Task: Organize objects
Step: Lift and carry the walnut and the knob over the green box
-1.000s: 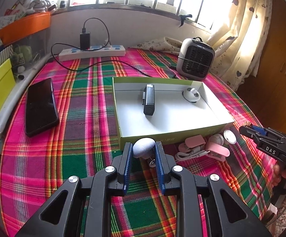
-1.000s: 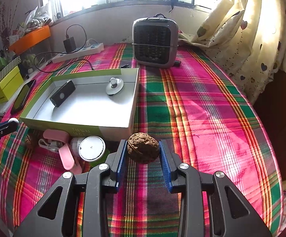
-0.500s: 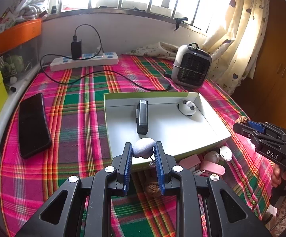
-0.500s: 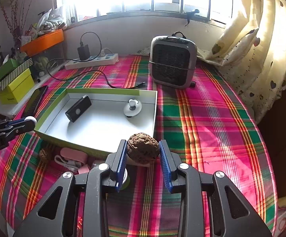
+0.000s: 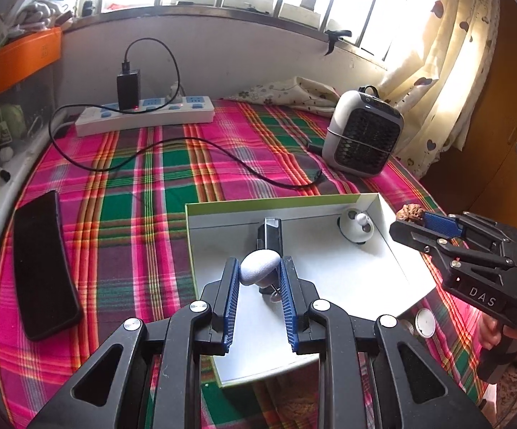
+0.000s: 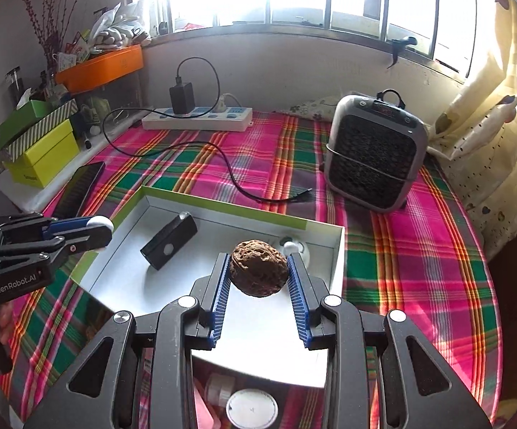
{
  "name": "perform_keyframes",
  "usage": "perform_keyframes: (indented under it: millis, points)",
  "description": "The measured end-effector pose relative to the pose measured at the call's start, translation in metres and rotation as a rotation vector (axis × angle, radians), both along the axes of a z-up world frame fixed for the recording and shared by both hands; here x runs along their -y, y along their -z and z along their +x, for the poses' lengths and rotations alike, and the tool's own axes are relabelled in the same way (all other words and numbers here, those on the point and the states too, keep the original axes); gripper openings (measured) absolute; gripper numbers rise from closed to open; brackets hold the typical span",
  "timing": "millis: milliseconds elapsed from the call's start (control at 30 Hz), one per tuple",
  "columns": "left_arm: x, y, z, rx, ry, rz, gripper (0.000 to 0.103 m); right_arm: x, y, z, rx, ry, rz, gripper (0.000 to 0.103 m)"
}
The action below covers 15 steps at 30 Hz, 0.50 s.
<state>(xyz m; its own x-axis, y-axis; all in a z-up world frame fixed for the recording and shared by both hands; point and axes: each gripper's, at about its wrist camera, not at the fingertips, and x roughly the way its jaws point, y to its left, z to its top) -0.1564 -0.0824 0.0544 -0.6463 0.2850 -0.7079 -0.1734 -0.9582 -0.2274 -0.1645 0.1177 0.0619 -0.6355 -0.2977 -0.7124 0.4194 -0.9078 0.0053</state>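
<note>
My left gripper (image 5: 259,274) is shut on a small pale grey-white rounded object (image 5: 260,269) and holds it above the near part of the green-rimmed white box (image 5: 397,261). My right gripper (image 6: 259,273) is shut on a brown walnut (image 6: 259,271) above the box's (image 6: 337,261) right side. The box holds a black rectangular device (image 5: 270,232) and a white round knobbed object (image 5: 356,228). The right gripper with the walnut (image 5: 406,212) shows at the right of the left wrist view. The left gripper (image 6: 94,227) shows at the left of the right wrist view.
A black phone (image 5: 42,264) lies left of the box. A power strip (image 5: 144,114) with a charger and cable runs across the far tablecloth. A small heater (image 6: 374,153) stands at the far right. A round white disc (image 6: 251,409) and pink items lie before the box. Boxes (image 6: 44,153) line the left ledge.
Both grippers have moved forward and up, from the table in front of the box to above the box, each still holding its object.
</note>
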Motion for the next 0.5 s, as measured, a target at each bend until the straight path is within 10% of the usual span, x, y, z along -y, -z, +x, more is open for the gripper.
perform_keyframes:
  millis: [500]
  points:
    - [-0.007,0.025,-0.044,0.053,0.011,-0.093,0.020,0.037,0.037,-0.046,0.102,-0.043,0.087,0.033]
